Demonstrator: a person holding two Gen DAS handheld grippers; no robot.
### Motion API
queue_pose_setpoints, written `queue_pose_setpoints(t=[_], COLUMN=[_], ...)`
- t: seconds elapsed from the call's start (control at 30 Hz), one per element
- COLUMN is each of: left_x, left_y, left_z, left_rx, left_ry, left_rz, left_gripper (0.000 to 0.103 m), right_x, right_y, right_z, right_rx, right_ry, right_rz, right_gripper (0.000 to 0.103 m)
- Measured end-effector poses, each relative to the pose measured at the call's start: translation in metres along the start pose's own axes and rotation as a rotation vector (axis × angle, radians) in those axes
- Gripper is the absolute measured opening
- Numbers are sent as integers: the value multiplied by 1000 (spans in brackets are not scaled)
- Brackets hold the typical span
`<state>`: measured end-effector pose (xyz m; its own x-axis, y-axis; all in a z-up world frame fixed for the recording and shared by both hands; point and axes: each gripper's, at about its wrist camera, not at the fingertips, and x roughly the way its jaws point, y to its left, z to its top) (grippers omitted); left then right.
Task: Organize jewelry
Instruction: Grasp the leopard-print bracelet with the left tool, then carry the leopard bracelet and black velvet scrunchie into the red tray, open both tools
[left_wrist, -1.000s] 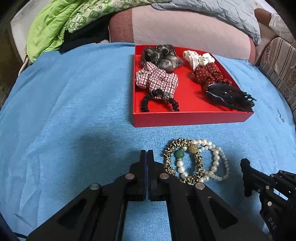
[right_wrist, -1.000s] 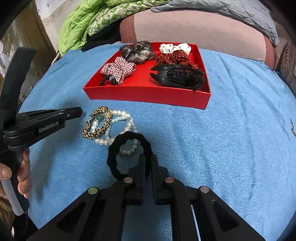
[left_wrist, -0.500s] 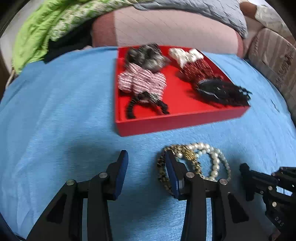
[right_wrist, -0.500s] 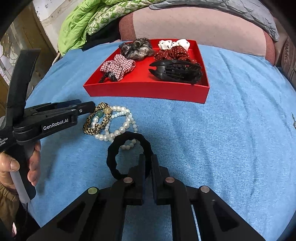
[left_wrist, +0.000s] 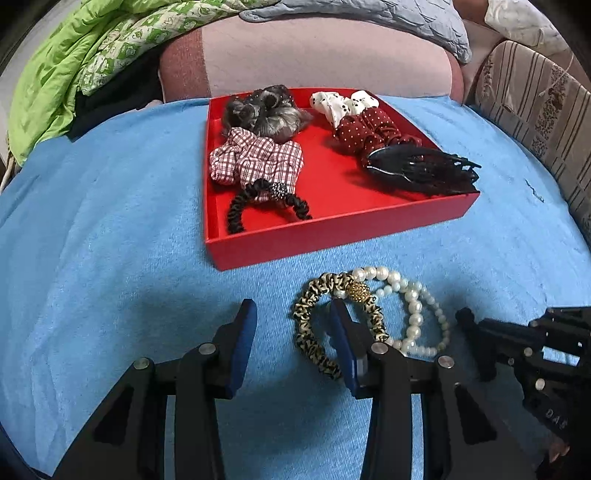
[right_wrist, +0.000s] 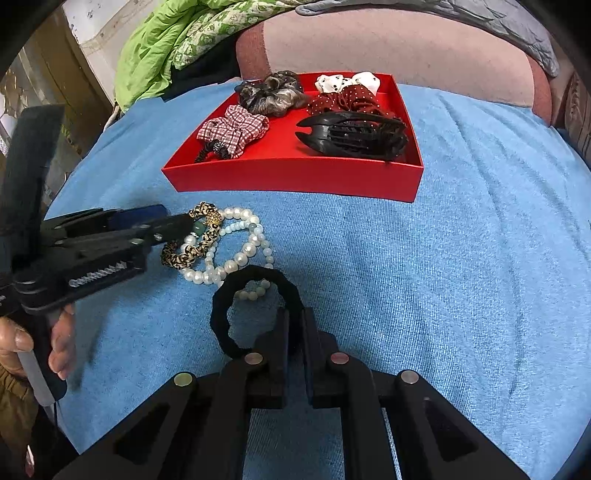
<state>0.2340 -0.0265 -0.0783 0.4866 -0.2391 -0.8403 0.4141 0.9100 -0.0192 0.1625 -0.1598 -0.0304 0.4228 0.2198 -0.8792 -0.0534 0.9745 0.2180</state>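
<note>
I work over a bed spread with a blue blanket (left_wrist: 110, 258), and the red tray (left_wrist: 332, 240) on it is my landmark. Inside the tray lie a checked scrunchie (left_wrist: 255, 162), a grey scrunchie (left_wrist: 266, 110), a dotted maroon scrunchie (left_wrist: 365, 129) and a black claw clip (left_wrist: 421, 170). Just in front of the tray's near wall, on the blanket, sits a small heap: a leopard-print hair tie (left_wrist: 314, 332) tangled with pearl bracelets (left_wrist: 413, 306).

My right claw (right_wrist: 295, 332) is clenched on a black hair tie (right_wrist: 251, 280), which stands up as a wavy ring just nearer me than the heap. My left claw (left_wrist: 291, 325) is released, jaws parted and grasping nothing; one finger (left_wrist: 343, 332) stands inside the leopard loop, the other outside it on the side away from the pearls.

I judge the step to be picking the leopard tie out of the heap. Next I should settle the fingers astride its band, pinch, then lift slowly so the pearls stay behind.
</note>
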Motion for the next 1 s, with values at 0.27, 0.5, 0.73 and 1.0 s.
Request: queue_pose_setpoints(t=[0.27, 0.5, 0.73, 1.0], left_x=[8, -8, -36, -77], left_y=[-10, 0, 15, 9], left_z=[-3, -14, -23, -24], left_rx=[2, -59, -114, -105], left_ry=[44, 52, 31, -25], left_rz=[-47, 3, 23, 20], left_gripper=[3, 3, 3, 3], right_x=[6, 5, -12, -38], right_y=[10, 9, 12, 18], right_z=[4, 4, 3, 3], right_rx=[-44, -45, -39, -44], right_ry=[7, 0, -35, -82], right_rz=[-47, -43, -40, -40], right_gripper=[11, 8, 7, 7])
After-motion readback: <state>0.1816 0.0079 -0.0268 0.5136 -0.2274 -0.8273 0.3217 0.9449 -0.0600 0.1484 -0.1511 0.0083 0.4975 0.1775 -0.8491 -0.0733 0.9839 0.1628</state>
